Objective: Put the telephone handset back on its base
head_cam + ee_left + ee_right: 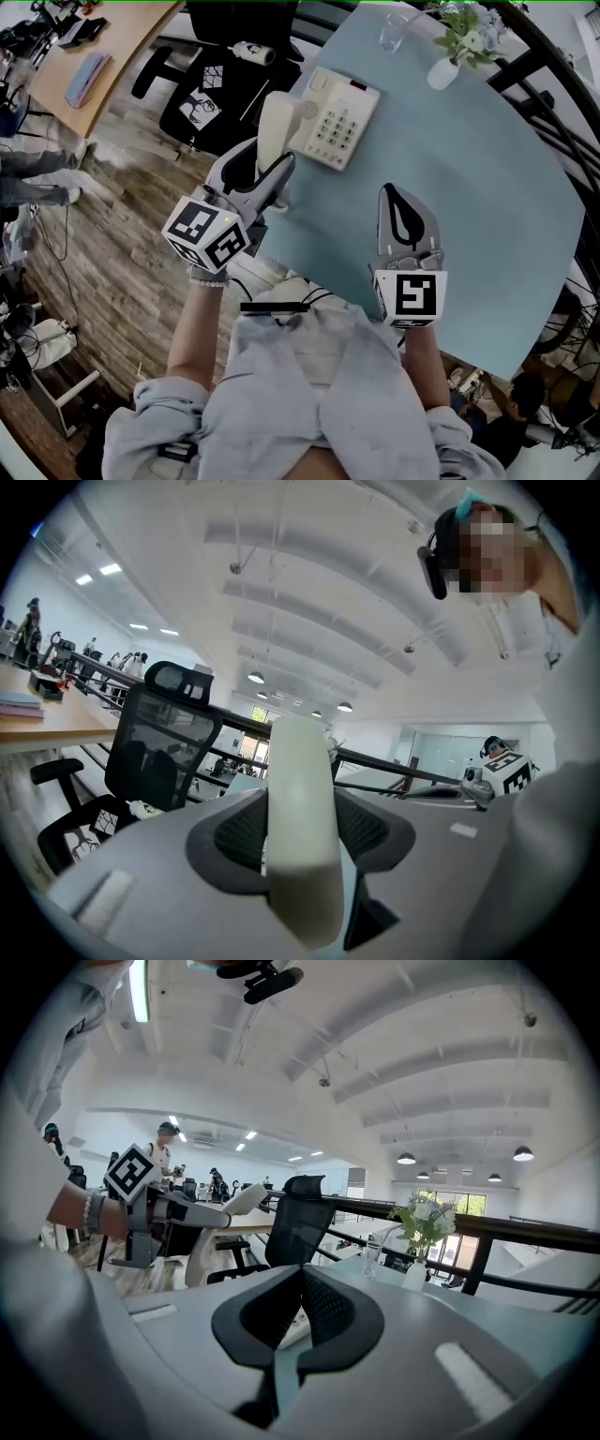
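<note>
The cream telephone handset (274, 127) stands upright in my left gripper (267, 178), which is shut on its lower part, just left of the phone base (336, 117) at the table's near-left edge. In the left gripper view the handset (302, 827) fills the gap between the jaws. The base shows its keypad and an empty cradle on its left side. My right gripper (405, 217) hovers over the light blue table (469, 187), jaws closed together with nothing between them. In the right gripper view the right gripper (300, 1321) points toward the base, and the left gripper with the handset (239, 1199) shows at left.
A glass (394, 33) and a white vase of flowers (455, 52) stand at the table's far side. A black office chair (225, 70) sits just beyond the table's left edge. A wooden desk (94, 56) is at far left over the plank floor.
</note>
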A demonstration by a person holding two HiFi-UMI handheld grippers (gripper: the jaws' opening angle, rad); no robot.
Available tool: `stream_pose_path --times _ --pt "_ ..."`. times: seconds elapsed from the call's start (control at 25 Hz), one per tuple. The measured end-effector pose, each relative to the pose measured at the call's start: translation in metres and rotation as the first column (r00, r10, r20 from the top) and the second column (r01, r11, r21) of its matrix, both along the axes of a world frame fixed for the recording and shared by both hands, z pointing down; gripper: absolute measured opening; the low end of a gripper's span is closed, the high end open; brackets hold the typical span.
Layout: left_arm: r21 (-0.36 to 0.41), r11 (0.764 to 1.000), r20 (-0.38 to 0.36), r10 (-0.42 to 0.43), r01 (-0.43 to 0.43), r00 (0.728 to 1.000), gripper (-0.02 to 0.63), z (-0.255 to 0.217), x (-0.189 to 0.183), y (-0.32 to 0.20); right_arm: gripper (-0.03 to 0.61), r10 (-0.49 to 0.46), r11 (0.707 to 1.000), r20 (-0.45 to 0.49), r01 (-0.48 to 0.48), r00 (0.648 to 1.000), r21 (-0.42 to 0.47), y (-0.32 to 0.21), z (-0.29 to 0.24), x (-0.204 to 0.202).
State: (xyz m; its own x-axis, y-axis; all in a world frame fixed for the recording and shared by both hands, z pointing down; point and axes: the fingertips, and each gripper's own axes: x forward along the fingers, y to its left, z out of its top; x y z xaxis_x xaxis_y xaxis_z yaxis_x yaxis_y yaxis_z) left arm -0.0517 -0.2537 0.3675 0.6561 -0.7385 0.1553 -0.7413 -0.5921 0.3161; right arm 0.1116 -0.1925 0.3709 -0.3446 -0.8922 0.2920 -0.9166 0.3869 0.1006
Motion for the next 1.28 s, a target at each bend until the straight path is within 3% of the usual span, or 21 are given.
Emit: stream_pose_path --times 1.28 --pt "-0.128 0.991 0.1 -0.027 0.039 0.995 0.216 0.084 0.029 -0.095 0.006 -0.017 0.998 0.003 0.017 1.0 -0.053 -0.049 0.036 0.023"
